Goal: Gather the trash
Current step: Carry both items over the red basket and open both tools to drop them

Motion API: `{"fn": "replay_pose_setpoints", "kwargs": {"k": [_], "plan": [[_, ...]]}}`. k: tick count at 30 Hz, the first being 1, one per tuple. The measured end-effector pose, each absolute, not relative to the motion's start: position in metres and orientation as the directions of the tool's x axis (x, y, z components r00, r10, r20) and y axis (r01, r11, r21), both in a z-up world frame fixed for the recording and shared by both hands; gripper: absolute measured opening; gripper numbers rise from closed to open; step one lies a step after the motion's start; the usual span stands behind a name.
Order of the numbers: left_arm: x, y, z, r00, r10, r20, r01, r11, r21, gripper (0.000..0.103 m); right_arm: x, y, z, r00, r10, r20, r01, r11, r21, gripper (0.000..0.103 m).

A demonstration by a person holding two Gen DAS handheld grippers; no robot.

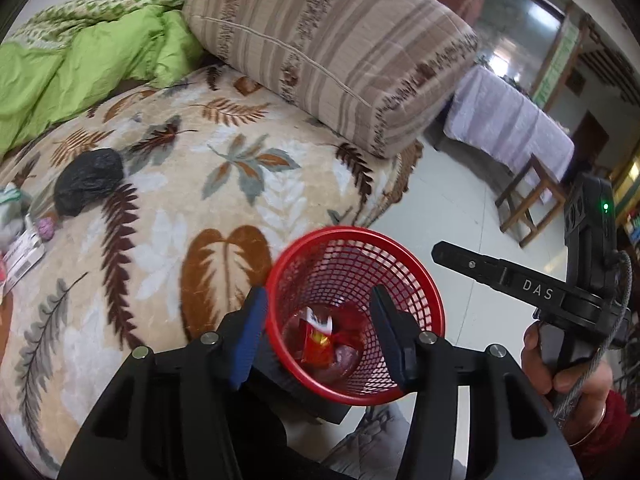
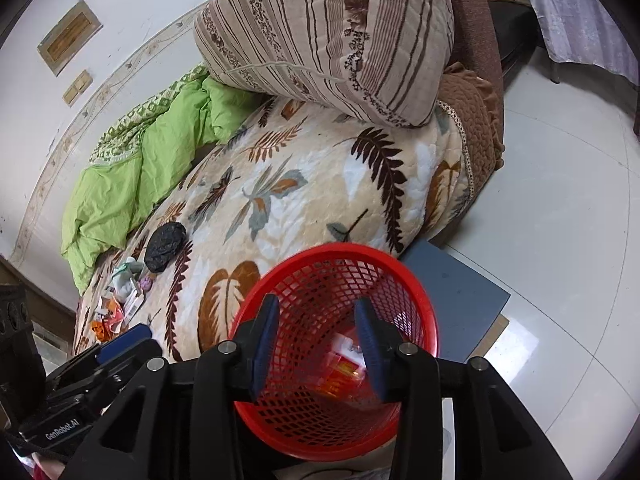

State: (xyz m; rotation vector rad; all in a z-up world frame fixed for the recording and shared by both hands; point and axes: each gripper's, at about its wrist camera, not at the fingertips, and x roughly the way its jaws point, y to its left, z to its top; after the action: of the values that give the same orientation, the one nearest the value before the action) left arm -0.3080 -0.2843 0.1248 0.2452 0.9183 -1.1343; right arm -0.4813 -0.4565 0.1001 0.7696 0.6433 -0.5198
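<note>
Both grippers hang over a red mesh wastebasket (image 1: 354, 320) that stands at the bed's edge. Seen from the left wrist, the left gripper (image 1: 316, 340) has its blue-padded jaws parted with nothing between them; one jaw sits outside the basket's rim, the other over its mouth. From the right wrist, the right gripper (image 2: 316, 348) is likewise parted and empty above the same basket. Inside the basket lie red and yellow wrappers (image 1: 318, 340). More trash remains well apart on the leaf-patterned blanket (image 2: 304, 184): a crumpled black plastic bag (image 2: 165, 246) and, just beside it, a heap of paper scraps and wrappers (image 2: 120, 300). A striped pillow (image 2: 332, 36) rests farther back.
</note>
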Motion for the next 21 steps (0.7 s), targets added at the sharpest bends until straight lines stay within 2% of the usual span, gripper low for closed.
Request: {"fn": "replay_pose_setpoints", "kwargs": {"k": [10, 21], "plan": [[-0.256, -0.198, 0.140, 0.308, -0.630, -0.713, 0.757, 0.616, -0.218, 0.057, -0.412, -0.417, 0.120, 0.742, -0.075, -0.666, 0.496, 0.729, 0.471, 0.044], [-0.171, -0.068, 0.132, 0.476, -0.517, -0.711, 0.498, 0.825, -0.267, 0.058, -0.303, -0.327, 0.137, 0.735, 0.119, -0.667, 0.236, 0.878, 0.416, 0.049]]}}
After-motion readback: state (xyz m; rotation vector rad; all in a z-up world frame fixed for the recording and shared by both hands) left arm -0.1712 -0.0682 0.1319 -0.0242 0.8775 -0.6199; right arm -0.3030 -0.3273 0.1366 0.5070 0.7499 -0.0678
